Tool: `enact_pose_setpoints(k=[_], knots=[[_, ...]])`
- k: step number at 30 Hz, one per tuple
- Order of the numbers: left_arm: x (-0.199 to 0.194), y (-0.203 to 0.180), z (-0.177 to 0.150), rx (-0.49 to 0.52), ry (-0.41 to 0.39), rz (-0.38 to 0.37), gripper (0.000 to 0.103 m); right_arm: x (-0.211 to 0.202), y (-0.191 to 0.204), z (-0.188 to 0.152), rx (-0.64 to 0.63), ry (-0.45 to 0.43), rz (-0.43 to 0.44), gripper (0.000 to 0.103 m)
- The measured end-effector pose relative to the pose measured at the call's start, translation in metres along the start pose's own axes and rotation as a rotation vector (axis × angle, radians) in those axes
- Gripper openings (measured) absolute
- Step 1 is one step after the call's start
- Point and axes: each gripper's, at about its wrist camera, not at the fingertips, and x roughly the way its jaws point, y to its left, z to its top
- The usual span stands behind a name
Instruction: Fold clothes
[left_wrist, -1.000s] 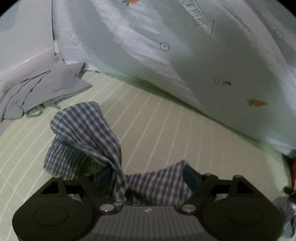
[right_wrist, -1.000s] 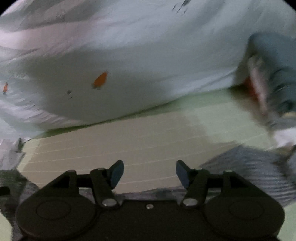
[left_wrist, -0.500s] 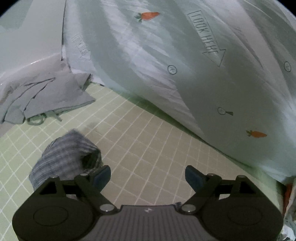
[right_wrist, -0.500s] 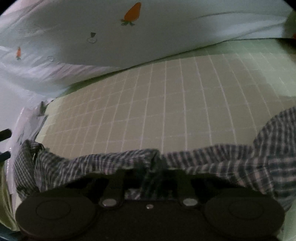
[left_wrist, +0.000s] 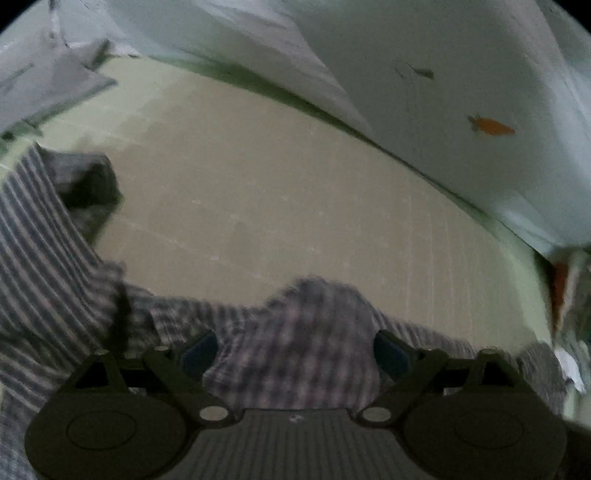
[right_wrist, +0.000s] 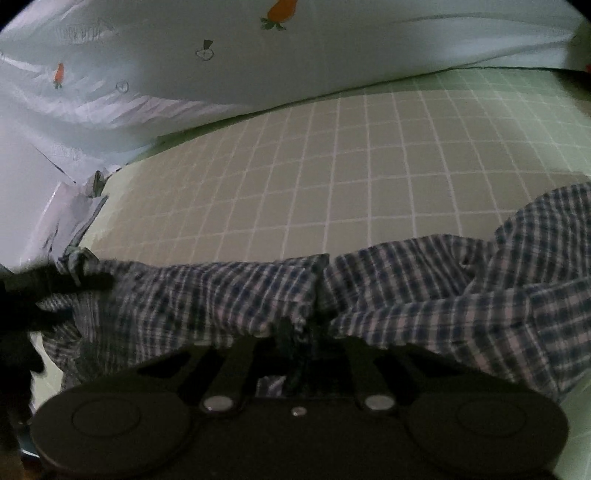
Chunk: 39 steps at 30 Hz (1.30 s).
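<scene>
A blue-and-white checked garment (right_wrist: 443, 280) lies crumpled on the green grid bedsheet (right_wrist: 332, 162). My right gripper (right_wrist: 301, 332) is shut on a fold of this checked cloth at its near edge. In the left wrist view the same checked garment (left_wrist: 291, 332) lies blurred between and under the fingers. My left gripper (left_wrist: 295, 350) is open, its blue pads wide apart over the cloth. In the right wrist view the left gripper's dark fingers (right_wrist: 55, 284) show at the garment's left end.
A pale quilt with carrot prints (right_wrist: 258, 48) is heaped along the far side of the bed, also in the left wrist view (left_wrist: 461, 92). Grey clothes (left_wrist: 48, 85) lie at the far left. Something orange (left_wrist: 559, 291) sits at the right edge.
The left gripper has dropped down and swung over the checked cloth, its view blurred by motion. The right gripper closed on the cloth about half a second ago and still holds it.
</scene>
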Motion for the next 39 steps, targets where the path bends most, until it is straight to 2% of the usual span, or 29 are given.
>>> enact_pose_setpoints(k=[2, 4, 5, 7, 8, 11, 13, 20, 22, 23, 24, 25, 27, 28, 30, 32, 36, 39], knots=[[0.003, 0.004, -0.006, -0.026, 0.018, -0.031, 0.076, 0.002, -0.002, 0.008, 0.025, -0.006, 0.026, 0.036], [0.006, 0.008, -0.008, -0.048, 0.026, -0.033, 0.058, 0.005, -0.005, 0.016, 0.051, -0.012, 0.051, 0.038], [0.007, 0.011, -0.007, -0.058, 0.023, -0.03, 0.052, 0.006, -0.006, 0.02, 0.064, -0.015, 0.064, 0.037], [0.007, 0.015, 0.0, -0.077, 0.016, -0.037, 0.017, 0.008, -0.008, 0.028, 0.089, -0.021, 0.09, 0.022], [0.006, 0.016, 0.006, -0.082, 0.006, -0.049, 0.011, 0.009, -0.009, 0.032, 0.102, -0.024, 0.103, 0.009], [0.0, 0.009, 0.035, -0.074, -0.061, -0.066, 0.003, 0.013, -0.013, 0.045, 0.141, -0.033, 0.142, 0.005], [-0.006, -0.005, 0.059, -0.033, -0.135, -0.073, 0.002, 0.0, -0.01, 0.071, 0.149, -0.122, 0.172, 0.004], [-0.026, -0.053, 0.141, 0.11, -0.391, -0.096, 0.004, -0.051, 0.006, 0.154, 0.131, -0.493, 0.278, 0.004], [-0.028, -0.065, 0.163, 0.145, -0.449, -0.091, 0.022, -0.045, 0.012, 0.167, 0.085, -0.523, 0.222, 0.008], [-0.009, -0.063, 0.165, 0.138, -0.403, -0.028, 0.033, -0.031, 0.014, 0.172, 0.067, -0.498, 0.16, 0.019], [0.01, -0.062, 0.168, 0.13, -0.356, 0.034, 0.055, -0.016, 0.015, 0.177, 0.049, -0.47, 0.096, 0.042], [0.026, -0.059, 0.169, 0.121, -0.313, 0.088, 0.063, 0.002, 0.013, 0.179, 0.067, -0.434, 0.019, 0.052], [0.04, -0.049, 0.159, 0.099, -0.265, 0.118, 0.065, 0.029, 0.006, 0.176, 0.112, -0.341, -0.085, 0.051], [0.041, -0.042, 0.15, 0.09, -0.263, 0.11, 0.076, 0.03, 0.004, 0.167, 0.115, -0.337, -0.101, 0.052], [0.039, -0.026, 0.129, 0.07, -0.253, 0.114, 0.086, 0.032, 0.0, 0.149, 0.121, -0.332, -0.132, 0.065], [0.032, -0.009, 0.105, 0.062, -0.232, 0.149, 0.086, 0.028, -0.008, 0.12, 0.136, -0.317, -0.18, 0.075], [0.014, 0.029, 0.054, 0.042, -0.165, 0.241, 0.086, 0.009, -0.033, 0.061, 0.133, -0.237, -0.282, 0.077], [-0.006, 0.054, 0.014, 0.008, -0.122, 0.274, 0.086, -0.009, -0.047, 0.018, 0.094, -0.209, -0.356, 0.082]])
